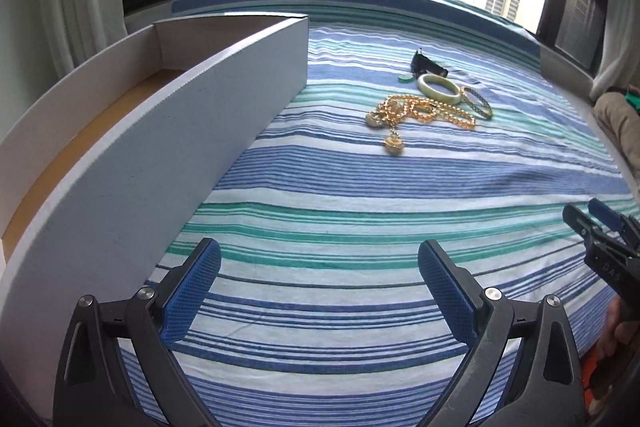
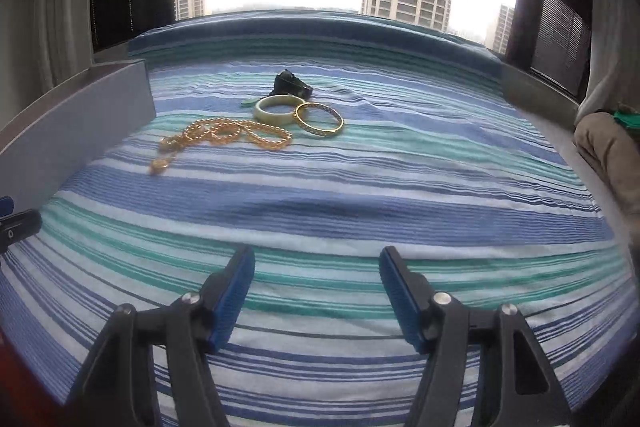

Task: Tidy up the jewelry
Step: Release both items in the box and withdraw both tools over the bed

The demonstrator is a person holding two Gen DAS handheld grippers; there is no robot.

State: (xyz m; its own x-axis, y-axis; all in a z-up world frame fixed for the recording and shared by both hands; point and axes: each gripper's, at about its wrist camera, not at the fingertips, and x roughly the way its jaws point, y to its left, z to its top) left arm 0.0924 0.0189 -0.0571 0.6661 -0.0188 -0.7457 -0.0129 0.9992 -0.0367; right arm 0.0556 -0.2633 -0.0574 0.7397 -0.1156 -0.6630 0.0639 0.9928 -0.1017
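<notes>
the box (image 1: 224, 115) is cut off at left; the green tag (image 2: 249, 102) lies half hidden behind the bangle (image 2: 280, 110).

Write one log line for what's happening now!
left tool open | right tool open | jewelry on bedspread | box left

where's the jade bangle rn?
The jade bangle lies on the striped bedsheet, ahead of both grippers and centre-left in the right wrist view. The gold bangle touches its right side, the gold chain lies nearer, and a black object sits behind.

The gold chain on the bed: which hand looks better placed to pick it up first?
Probably the left gripper: open and empty, beside the white box, chain-side. The gold chain lies nearest that box. The right gripper, also open, faces the bangles more.
</notes>
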